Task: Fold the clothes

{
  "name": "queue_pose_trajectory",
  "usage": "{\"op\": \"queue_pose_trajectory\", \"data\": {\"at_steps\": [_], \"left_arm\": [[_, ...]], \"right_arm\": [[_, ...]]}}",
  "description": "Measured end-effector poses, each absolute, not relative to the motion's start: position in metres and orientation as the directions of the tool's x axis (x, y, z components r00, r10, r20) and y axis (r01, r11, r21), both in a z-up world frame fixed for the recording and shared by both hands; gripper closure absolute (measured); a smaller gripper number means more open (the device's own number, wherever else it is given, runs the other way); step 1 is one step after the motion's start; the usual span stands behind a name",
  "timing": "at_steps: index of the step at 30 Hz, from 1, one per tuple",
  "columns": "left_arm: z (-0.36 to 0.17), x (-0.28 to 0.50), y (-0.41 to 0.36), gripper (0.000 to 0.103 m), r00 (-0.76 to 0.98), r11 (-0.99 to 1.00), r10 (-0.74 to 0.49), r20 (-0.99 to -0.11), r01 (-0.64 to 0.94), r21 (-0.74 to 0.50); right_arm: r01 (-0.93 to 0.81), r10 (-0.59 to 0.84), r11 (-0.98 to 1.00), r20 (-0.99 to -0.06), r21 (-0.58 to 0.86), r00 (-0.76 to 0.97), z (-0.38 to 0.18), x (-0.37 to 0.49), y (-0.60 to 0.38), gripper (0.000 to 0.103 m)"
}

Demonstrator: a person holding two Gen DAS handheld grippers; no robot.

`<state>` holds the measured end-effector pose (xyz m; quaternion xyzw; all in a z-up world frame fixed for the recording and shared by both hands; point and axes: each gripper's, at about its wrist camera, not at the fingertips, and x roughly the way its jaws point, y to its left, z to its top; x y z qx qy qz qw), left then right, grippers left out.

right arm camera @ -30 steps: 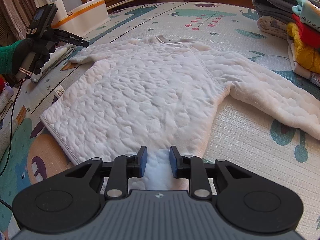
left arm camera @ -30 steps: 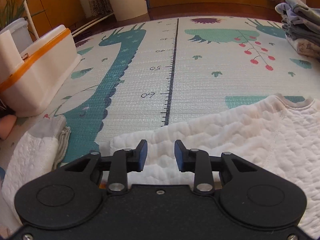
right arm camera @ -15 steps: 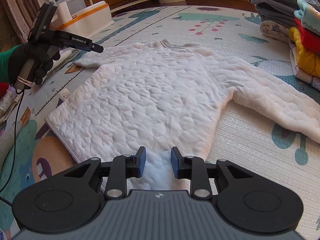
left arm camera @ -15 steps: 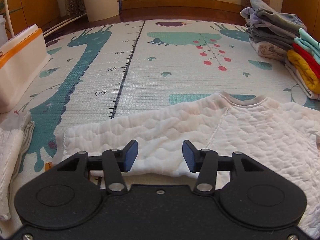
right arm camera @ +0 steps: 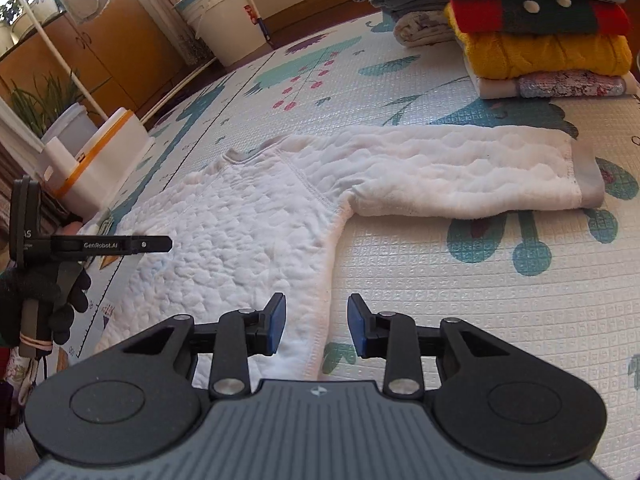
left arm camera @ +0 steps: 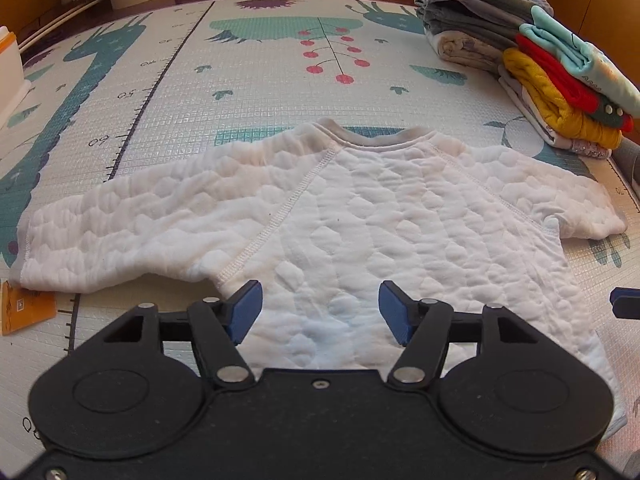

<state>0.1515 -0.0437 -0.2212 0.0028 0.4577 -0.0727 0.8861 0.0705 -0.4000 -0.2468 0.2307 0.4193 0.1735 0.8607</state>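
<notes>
Swung right since a second ago: left gripper [left arm camera: 320, 312] now over the torso of the white quilted top [left arm camera: 360, 220] instead of its sleeve end; jaws spread from nearly closed to wide, holding nothing. Right gripper [right arm camera: 316, 326] shifted from mid-hem to the top's side edge, jaws opened from narrow to roughly half, also empty.

Top lies flat, collar [left arm camera: 372, 138] ahead of the left claw, left-side sleeve [left arm camera: 120, 236] ahead and left of it, side seam running between the right claw's pads. Long sleeve [right arm camera: 460, 176] stretches ahead and right of the right claw, cuff toward the folded stack [right arm camera: 540, 28]. Play mat [right arm camera: 460, 280] under everything.

Risks, as judgement:
- Quilted fabric thick and springy; shallow pinch at the edge likely grabs one layer only, so front and back separate on lift.
- Right claw straddling the seam with mat under one pad; closing too low could scrape mat instead of cloth.
- Left claw over mid-torso, no edge between pads; closing there bunches fabric, ruins the flat lay.
- Sleeve fold swept too far could nudge the stack just beyond the cuff.
- Uneven lift between claws drags the body, skews the fold line.
</notes>
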Motion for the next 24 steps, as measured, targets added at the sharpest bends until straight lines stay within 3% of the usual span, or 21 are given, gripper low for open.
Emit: {"op": "queue_pose_trajectory", "data": {"at_steps": [4,10,14,18,24], "left_arm": [[-0.215,0.152,-0.066,0.029,0.558,0.981,-0.164,-0.814,0.18,-0.075],[-0.218,0.147,-0.108,0.03,0.511,0.966,-0.213,-0.833,0.239,-0.1],[-0.216,0.134,-0.154,0.035,0.518,0.935,-0.217,-0.827,0.353,-0.024],[-0.217,0.125,-0.188,0.039,0.487,0.902,-0.268,-0.831,0.431,-0.038],[-0.222,0.118,-0.221,0.037,0.448,0.871,-0.277,-0.85,0.491,-0.025]], "right_arm": [[0.12,0.41,0.767,-0.626,0.63,0.663,-0.26,0.079,-0.451,0.061],[0.277,0.239,0.739,-0.624,0.614,0.744,-0.266,0.079,-0.497,0.06],[0.314,0.146,0.759,-0.619,0.57,0.771,-0.268,0.091,-0.514,0.06],[0.307,0.102,0.797,-0.617,0.52,0.78,-0.269,0.109,-0.518,0.06],[0.321,0.109,0.784,-0.626,0.532,0.772,-0.28,0.11,-0.521,0.06]]}}
